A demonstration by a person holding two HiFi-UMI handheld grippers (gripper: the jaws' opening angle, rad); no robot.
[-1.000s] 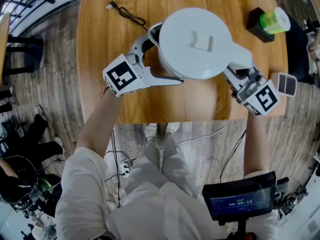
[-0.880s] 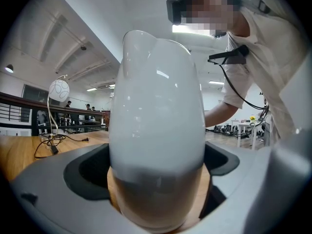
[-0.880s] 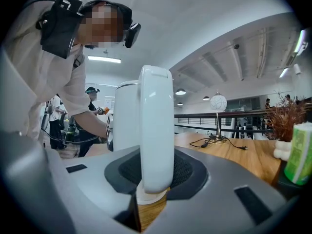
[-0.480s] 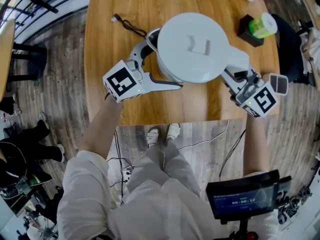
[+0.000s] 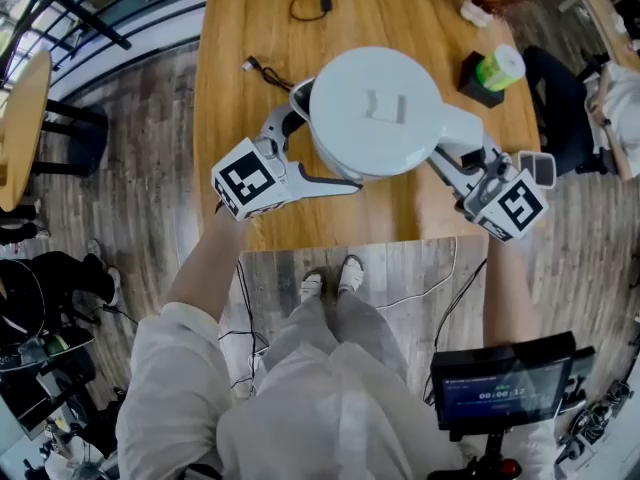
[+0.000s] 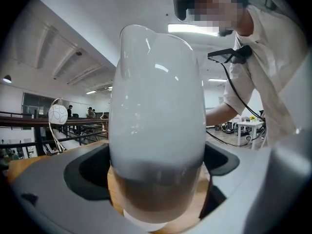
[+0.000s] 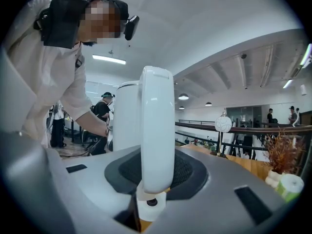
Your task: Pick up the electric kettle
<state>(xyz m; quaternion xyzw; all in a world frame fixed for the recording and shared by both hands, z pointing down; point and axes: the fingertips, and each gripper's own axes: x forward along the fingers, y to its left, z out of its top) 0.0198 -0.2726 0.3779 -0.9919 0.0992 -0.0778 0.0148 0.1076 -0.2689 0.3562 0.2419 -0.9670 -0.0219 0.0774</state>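
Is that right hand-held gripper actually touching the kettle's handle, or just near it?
Touching. In the right gripper view the handle of the electric kettle sits clamped between the jaws of the right hand-held gripper.

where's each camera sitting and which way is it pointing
Head view: on the person's head, looking steeply down on kettle, table; own arms, legs show.
Left gripper view: on left gripper, faces kettle's spout; own jaws, torso show.
Right gripper view: on right gripper, faces kettle handle; own jaws, torso show.
All share the kettle.

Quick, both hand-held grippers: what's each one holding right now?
Left hand-held gripper: closed on the electric kettle, spout side.
Right hand-held gripper: closed on its handle.
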